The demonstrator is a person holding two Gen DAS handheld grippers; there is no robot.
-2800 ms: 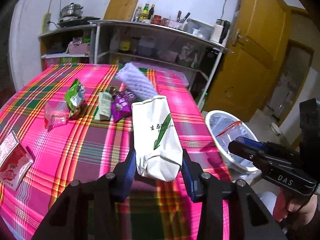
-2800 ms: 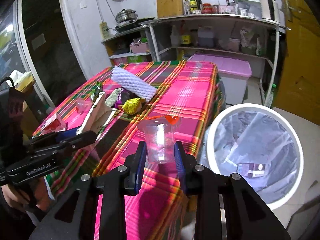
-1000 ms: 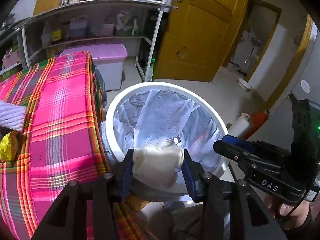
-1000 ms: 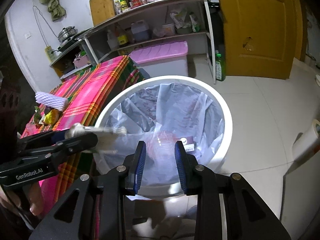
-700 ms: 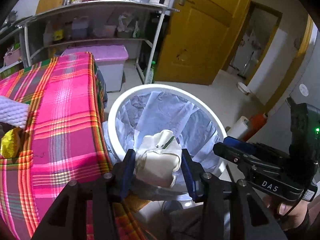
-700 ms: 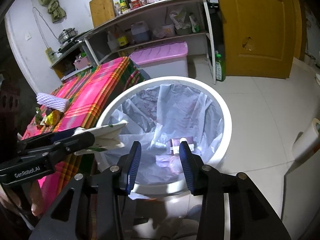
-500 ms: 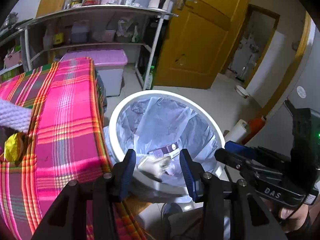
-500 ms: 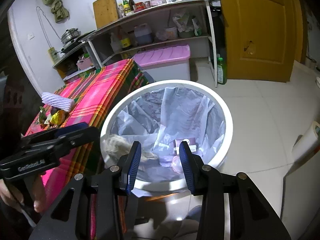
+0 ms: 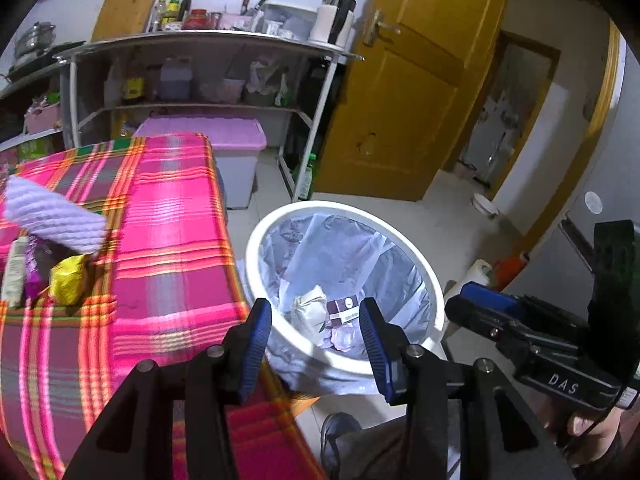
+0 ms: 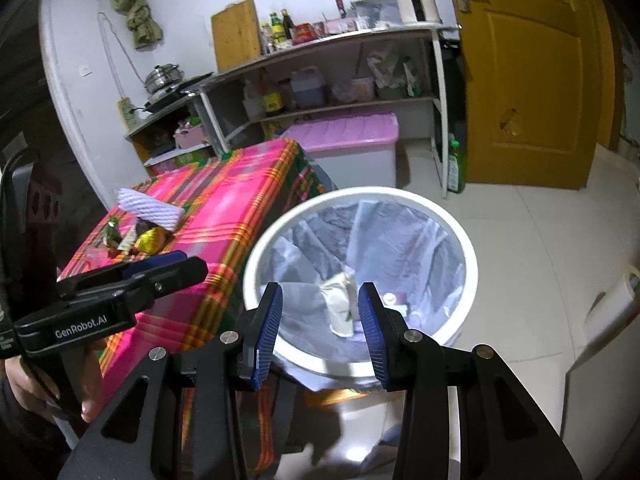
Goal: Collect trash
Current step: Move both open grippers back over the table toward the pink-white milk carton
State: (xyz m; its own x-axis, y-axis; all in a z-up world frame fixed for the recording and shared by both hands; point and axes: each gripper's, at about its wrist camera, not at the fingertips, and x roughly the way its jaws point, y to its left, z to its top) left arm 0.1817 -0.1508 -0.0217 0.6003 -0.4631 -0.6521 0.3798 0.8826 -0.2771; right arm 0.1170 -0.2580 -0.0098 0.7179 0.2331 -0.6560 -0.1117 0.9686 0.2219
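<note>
Since earlier: both tongs held trash over the counter, a white paper bag in the left and a clear cup in the right; both pairs are empty now, and the bag lies in the bin.
Left tongs (image 9: pixel 315 332): blue pads apart, nothing between them, poised above the near rim of the bin.
Right tongs (image 10: pixel 319 318): pads apart, nothing clamped, also over the bin's near rim; a hand (image 9: pixel 588 426) grips the handle.
Trash bin (image 10: pixel 456 224): white, round, lined with a pale plastic bag, standing on the tiled floor just beside the counter's edge.
White paper bag (image 10: pixel 340 304): crumpled at the bottom of the bin, next to a small dark purple packet (image 9: pixel 344 309).
Counter (image 9: pixel 176 240): covered with a pink plaid cloth.
Trash on the counter: a white foam sleeve (image 9: pixel 54 216), a yellow wrapper (image 9: pixel 69 278) near it, and a few more wrappers at the left edge, all well apart from the bin.
Background: a metal shelf rack (image 9: pixel 200 44) with bottles and a yellow door (image 10: pixel 528 76).
</note>
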